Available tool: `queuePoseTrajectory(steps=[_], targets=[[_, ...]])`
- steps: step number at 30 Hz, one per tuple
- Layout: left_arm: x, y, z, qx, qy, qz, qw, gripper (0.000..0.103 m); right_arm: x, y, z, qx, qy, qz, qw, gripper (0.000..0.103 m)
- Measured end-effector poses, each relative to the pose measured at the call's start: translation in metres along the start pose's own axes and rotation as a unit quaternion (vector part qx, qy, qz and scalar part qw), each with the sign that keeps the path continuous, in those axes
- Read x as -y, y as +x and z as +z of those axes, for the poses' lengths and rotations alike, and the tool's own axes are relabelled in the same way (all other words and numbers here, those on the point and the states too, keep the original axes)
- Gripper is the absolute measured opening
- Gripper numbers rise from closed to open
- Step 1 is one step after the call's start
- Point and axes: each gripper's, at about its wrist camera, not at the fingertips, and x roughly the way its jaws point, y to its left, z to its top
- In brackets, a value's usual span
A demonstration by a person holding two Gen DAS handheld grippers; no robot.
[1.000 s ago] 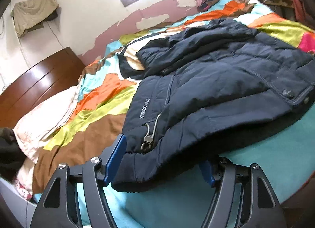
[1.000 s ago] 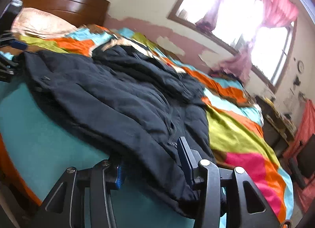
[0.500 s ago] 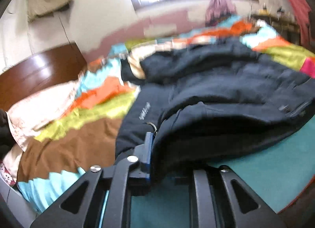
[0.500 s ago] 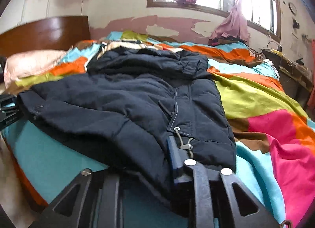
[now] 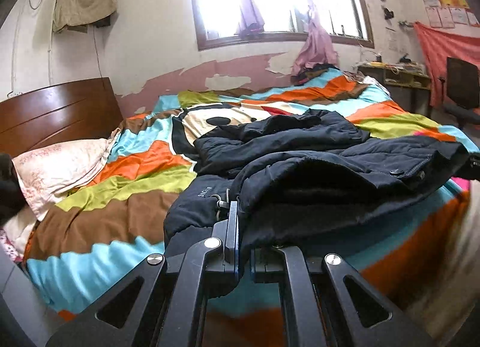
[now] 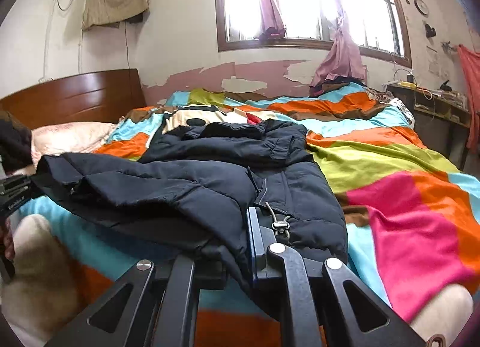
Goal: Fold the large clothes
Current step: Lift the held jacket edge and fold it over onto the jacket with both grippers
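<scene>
A large dark navy padded jacket lies on the colourful striped bedspread, its near hem lifted. My left gripper is shut on the hem at one bottom corner, beside a drawcord toggle. In the right wrist view the same jacket spreads ahead. My right gripper is shut on the other bottom corner of the hem, next to a drawcord toggle. The left gripper's body shows at the left edge there.
A wooden headboard and a pale pillow are at the left. A window with pink curtains is in the far wall. A desk and a chair stand to the right. My knees are below.
Both grippers went from open around the jacket hem to shut on it. Both have risen and levelled, lifting the hem off the bed, so more of the room shows.
</scene>
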Motion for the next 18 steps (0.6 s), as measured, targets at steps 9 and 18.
queuePoseTrajectory(steps=[9, 18], targets=[[0.004, -0.024, 0.010, -0.011, -0.024, -0.006, 0.9996, 0.003, -0.015, -0.039, 0.000, -0.004, -0.018, 0.008, 1.000, 0.010], [-0.026, 0.007, 0.093, 0.024, -0.076, -0.039, 0.9961, 0.003, -0.004, -0.015, 0.061, 0.047, -0.026, 0.009, 0.998, 0.009]])
